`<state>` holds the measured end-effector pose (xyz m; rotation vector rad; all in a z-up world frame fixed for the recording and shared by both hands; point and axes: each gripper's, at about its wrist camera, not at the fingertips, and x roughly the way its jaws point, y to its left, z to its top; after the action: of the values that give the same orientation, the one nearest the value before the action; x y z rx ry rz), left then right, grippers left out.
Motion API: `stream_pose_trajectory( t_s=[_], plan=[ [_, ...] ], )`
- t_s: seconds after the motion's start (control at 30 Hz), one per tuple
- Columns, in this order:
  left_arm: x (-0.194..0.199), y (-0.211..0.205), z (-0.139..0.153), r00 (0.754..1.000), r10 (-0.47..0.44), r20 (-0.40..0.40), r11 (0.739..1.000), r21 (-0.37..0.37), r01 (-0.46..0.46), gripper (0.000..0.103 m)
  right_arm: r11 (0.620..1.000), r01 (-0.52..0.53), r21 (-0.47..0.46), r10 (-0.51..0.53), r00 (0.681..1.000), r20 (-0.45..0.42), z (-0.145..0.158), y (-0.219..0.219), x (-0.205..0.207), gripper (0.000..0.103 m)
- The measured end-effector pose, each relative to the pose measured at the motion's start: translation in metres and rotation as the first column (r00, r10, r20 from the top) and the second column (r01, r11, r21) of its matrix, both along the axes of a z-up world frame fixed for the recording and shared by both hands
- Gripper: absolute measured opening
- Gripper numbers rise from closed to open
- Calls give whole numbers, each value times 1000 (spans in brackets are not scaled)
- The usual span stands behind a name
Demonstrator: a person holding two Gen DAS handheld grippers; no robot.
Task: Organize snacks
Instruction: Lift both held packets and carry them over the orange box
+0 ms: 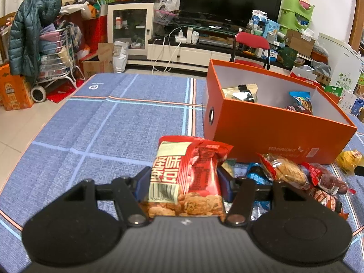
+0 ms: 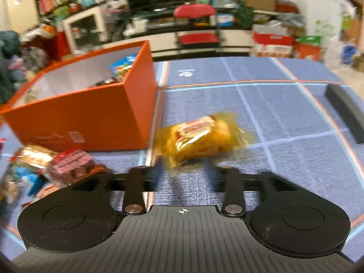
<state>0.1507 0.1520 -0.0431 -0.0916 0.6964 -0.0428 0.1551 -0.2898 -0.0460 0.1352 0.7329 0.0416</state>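
Between the fingers of the left gripper (image 1: 184,182) stands a red snack bag (image 1: 188,177), pinched upright on both sides, in front of the orange box (image 1: 273,127). Spread wide, the right gripper (image 2: 185,177) has the yellow snack pack (image 2: 200,138) just beyond its fingertips, lying beside the box's right corner.

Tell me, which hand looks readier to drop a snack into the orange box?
Probably the left gripper: it already grips the red snack bag near the orange box. The right gripper is open, the yellow packet still on the cloth.
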Motion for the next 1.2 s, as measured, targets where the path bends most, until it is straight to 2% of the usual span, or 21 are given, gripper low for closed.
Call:
stream_pose_trajectory(
  t_s=[0.07, 0.13, 0.2, 0.27, 0.33, 0.57, 0.63, 0.67, 0.7, 0.8, 0.93, 1.1, 1.2],
  plan=[
    [0, 1, 0, 1000, -1, 1, 1000, -3, 1, 58, 993, -119, 0, 118, 991, 68, 9, -13, -5, 83],
    [0, 3, 1, 1000, -5, 1, 1000, -5, 5, 58, 980, -175, -94, 186, 974, 132, 20, -22, -9, 86],
    [0, 4, 0, 1000, -10, 0, 1000, -11, 10, 58, 944, -296, -145, 314, 941, 129, 30, -28, -3, 86],
    [0, 5, 1, 1000, -17, 0, 1000, -12, 17, 58, 884, -423, -201, 443, 894, 64, 34, -29, 12, 84],
    [-2, 7, 3, 1000, -21, 2, 1000, -8, 21, 58, 840, -489, -235, 498, 867, -26, 30, -27, 30, 79],
    [-2, 3, 5, 1000, -27, 10, 1000, -4, 27, 58, 777, -560, -288, 527, 828, -190, -5, -16, 68, 68],
    [-4, 3, 4, 1000, -30, 7, 1000, -1, 30, 58, 771, -567, -292, 523, 824, -217, -13, -13, 73, 58],
    [-4, 3, 4, 1000, -30, 5, 1000, -1, 30, 58, 776, -568, -273, 527, 823, -212, -13, -14, 74, 38],
    [-3, 2, 5, 1000, -30, 4, 1000, -3, 30, 58, 785, -562, -260, 521, 826, -215, -12, -14, 74, 26],
    [-3, 1, 7, 999, -31, 12, 999, -9, 31, 58, 806, -522, -280, 475, 852, -220, -12, -11, 65, 23],
    [-9, -3, 14, 999, -38, 35, 999, -20, 38, 58, 854, -422, -303, 377, 905, -196, -11, -9, 42, 22],
    [-25, -7, 30, 996, -51, 78, 998, -38, 54, 58, 911, -296, -287, 273, 955, -116, 9, -9, -3, 22],
    [-33, -13, 41, 992, -63, 110, 997, -41, 68, 58, 934, -255, -249, 248, 967, -57, 29, -1, -24, 22]
  ],
)
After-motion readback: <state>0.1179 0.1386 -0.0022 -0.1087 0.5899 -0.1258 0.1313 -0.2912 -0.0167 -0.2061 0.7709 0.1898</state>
